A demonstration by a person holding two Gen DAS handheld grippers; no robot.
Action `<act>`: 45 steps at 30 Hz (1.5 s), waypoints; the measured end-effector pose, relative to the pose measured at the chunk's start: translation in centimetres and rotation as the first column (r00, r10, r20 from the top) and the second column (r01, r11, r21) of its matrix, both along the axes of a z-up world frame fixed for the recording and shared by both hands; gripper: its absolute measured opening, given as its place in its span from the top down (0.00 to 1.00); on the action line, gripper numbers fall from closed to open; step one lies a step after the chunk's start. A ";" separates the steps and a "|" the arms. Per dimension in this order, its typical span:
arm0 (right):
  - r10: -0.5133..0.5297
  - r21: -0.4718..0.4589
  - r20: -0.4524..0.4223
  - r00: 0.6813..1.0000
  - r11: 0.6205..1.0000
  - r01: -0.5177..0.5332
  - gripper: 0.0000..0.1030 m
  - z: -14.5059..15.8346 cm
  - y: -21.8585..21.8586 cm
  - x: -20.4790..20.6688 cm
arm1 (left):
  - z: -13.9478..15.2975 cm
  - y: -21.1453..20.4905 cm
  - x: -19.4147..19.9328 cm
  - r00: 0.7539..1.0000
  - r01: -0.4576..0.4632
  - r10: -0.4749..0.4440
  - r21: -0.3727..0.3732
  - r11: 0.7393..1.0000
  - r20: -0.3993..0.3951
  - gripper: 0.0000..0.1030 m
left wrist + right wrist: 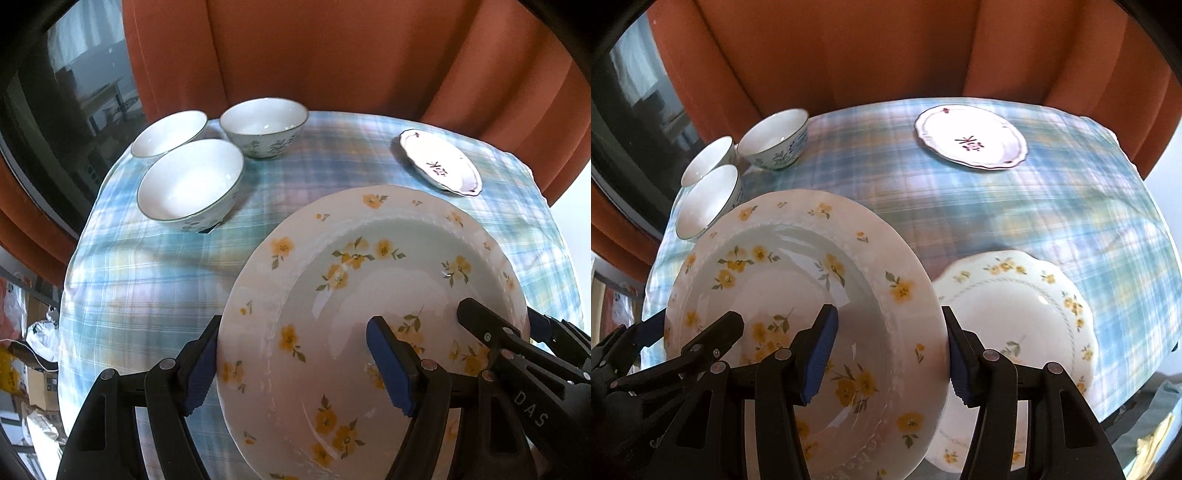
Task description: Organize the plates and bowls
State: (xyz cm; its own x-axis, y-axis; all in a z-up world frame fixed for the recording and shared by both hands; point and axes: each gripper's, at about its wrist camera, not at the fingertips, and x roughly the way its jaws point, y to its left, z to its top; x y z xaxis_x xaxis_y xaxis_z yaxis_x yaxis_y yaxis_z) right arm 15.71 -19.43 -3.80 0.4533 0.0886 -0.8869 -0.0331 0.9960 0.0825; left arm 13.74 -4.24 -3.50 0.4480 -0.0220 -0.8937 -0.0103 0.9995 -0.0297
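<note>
The big plate [369, 314] is held off the cloth [147, 277] by both grippers, each clamped on an opposite side of its rim. The left gripper [295, 365] has one pad under the rim's outer edge and one on the plate's well; the right gripper [890, 354] is set the same way on the other side. The glaze looks slick and the plate is tilted, so a slip at either pad could be expected if the hands part or twist unevenly, and the plate would then drop.

Just beneath it, a second flowered plate [1015, 306] lies on the cloth; it could be struck or chipped if the big plate is lowered crooked.

Farther off, three bowls [192, 181] are clustered at the left, close together, and could be knocked by a wide swing. The small plate [971, 136] at the far right is well apart.
</note>
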 end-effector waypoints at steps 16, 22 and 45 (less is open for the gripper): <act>0.046 -0.007 -0.004 0.999 0.999 -0.046 0.42 1.1 -9.4 -0.3 | -0.1 -9.3 -1.0 0.999 -0.045 0.045 -0.016 0.999 -0.017 0.26; 0.039 -0.004 -0.003 0.999 0.999 -0.039 0.42 1.4 -13.2 -0.2 | -0.4 -12.8 -1.2 0.999 -0.038 0.038 -0.022 0.999 -0.021 0.26; 0.152 -0.055 -0.092 0.984 0.986 -0.157 0.42 -2.4 -20.3 1.1 | -6.2 -19.0 -0.9 0.974 -0.176 0.161 -0.089 0.980 -0.161 0.26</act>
